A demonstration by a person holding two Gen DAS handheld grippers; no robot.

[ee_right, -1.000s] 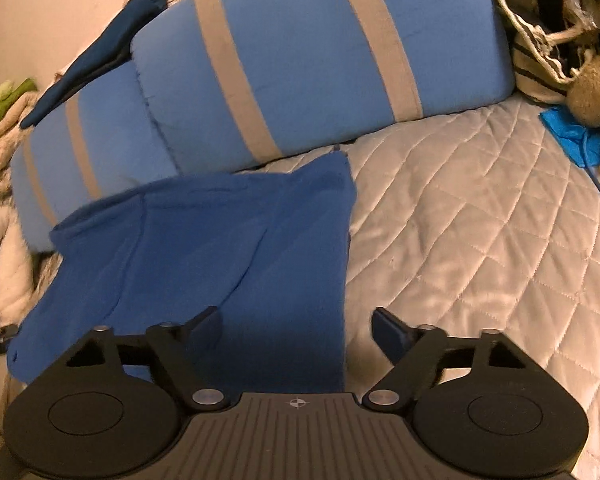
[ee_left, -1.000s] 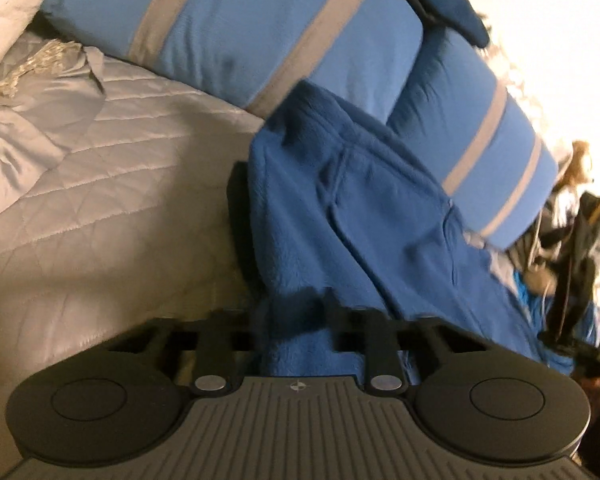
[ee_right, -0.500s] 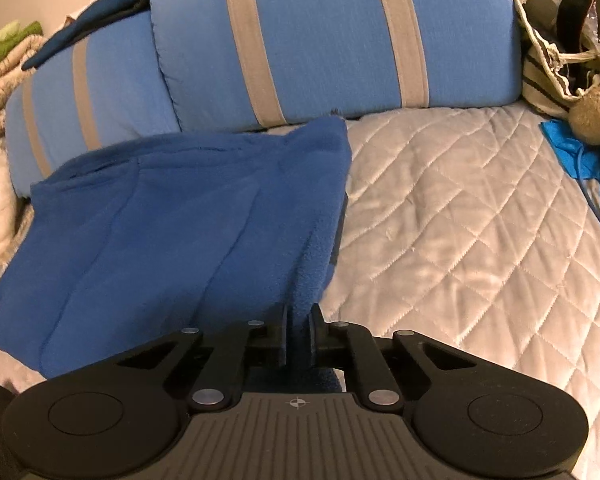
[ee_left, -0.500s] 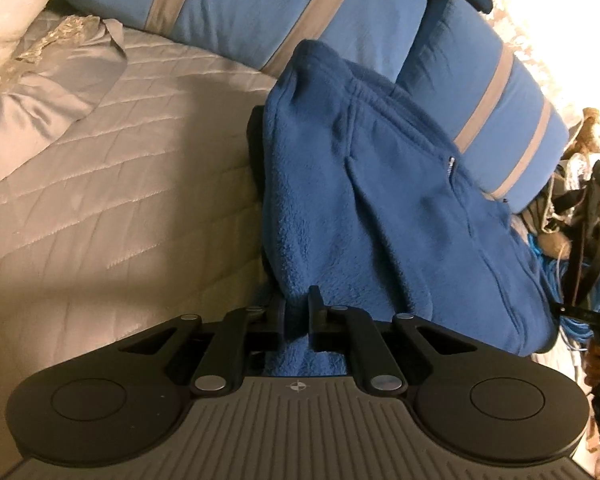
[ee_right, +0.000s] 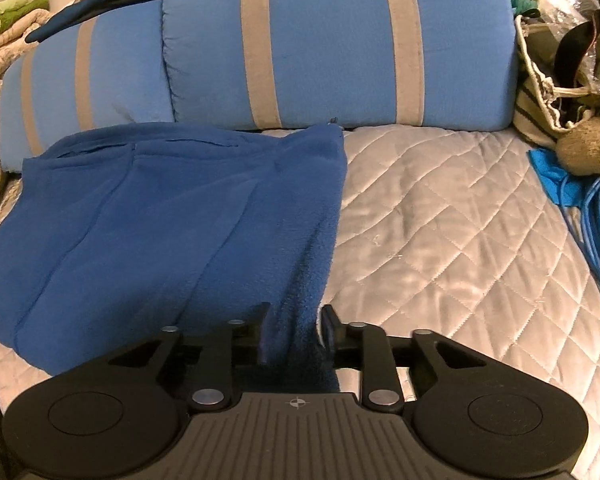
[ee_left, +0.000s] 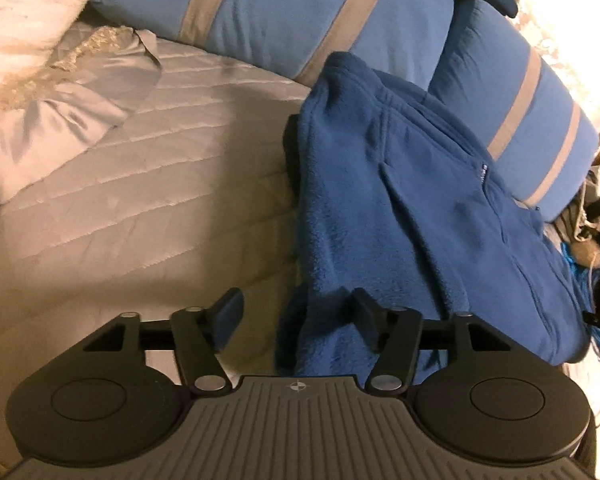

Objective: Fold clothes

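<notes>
A blue fleece garment [ee_left: 400, 208] lies folded on the grey quilted bed [ee_left: 140, 200], its far end against the striped pillows. My left gripper [ee_left: 296, 300] sits at the garment's near left corner. Its jaws are opening wide, with the fleece edge lying loose between them against the right finger. In the right wrist view the same fleece [ee_right: 160, 220] spreads out to the left. My right gripper [ee_right: 296, 312] is at its near right corner. Its jaws are opening too, and a bunched fold hangs between them with a sliver of quilt [ee_right: 460, 240] showing beside the right finger.
Two blue pillows with grey stripes [ee_right: 332, 48] line the far side, with a dark navy garment [ee_right: 100, 0] on top. A striped bag [ee_right: 548, 92] and coiled blue cable [ee_right: 596, 220] crowd the right edge. A grey satin pillow [ee_left: 52, 112] lies far left.
Half a second ago both grippers were shut on the fleece's near edge. Both jaws have now parted and the fleece rests lower on the bed.
</notes>
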